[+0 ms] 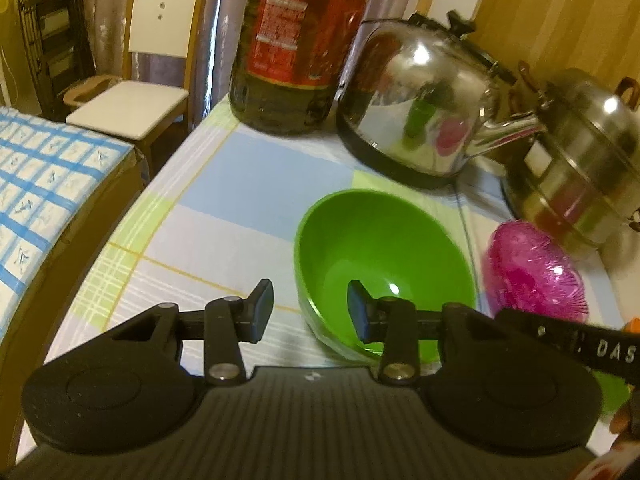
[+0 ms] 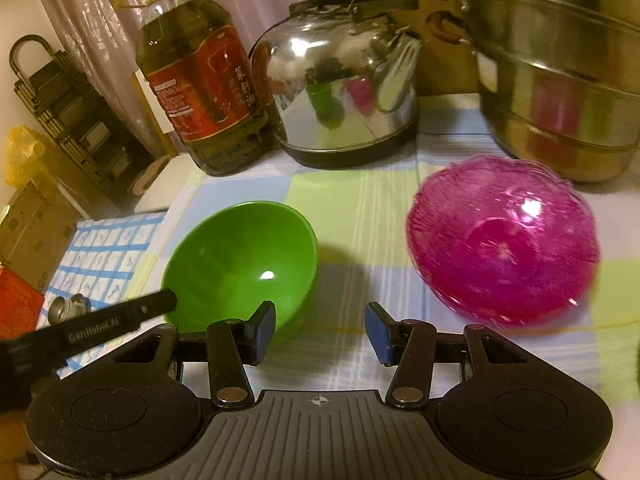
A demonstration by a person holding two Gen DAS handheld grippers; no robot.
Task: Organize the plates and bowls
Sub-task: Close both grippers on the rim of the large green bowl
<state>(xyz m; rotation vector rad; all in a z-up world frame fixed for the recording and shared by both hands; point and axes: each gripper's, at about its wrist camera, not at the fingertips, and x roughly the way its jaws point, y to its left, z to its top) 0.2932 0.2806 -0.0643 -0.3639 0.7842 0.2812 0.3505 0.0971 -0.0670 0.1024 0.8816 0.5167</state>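
Checked cloth in pale blue, green and white covers the bench in the left wrist view, with a white-seated wooden chair and a curtain behind it. The oil bottle at the back is cut off at the top, so its cap is hidden. Beside it stands a shiny steel kettle, and a stacked steel steamer pot runs off the right edge. The left gripper is open, its right finger inside a smooth green plastic bowl and its left finger outside, straddling the near rim. The bowl looks tilted; whether the pads touch it is unclear. A translucent pink ribbed bowl lies to the right, blurred.

From the right wrist view, the same cloth shows, with a folded dark rack against the wall at left. The right gripper is open and empty above bare cloth between the two bowls. The green bowl sits left, the pink bowl right, well apart, blurred. The left gripper's black finger reaches the green bowl's near-left rim. The steamer pot is cropped at top and right.
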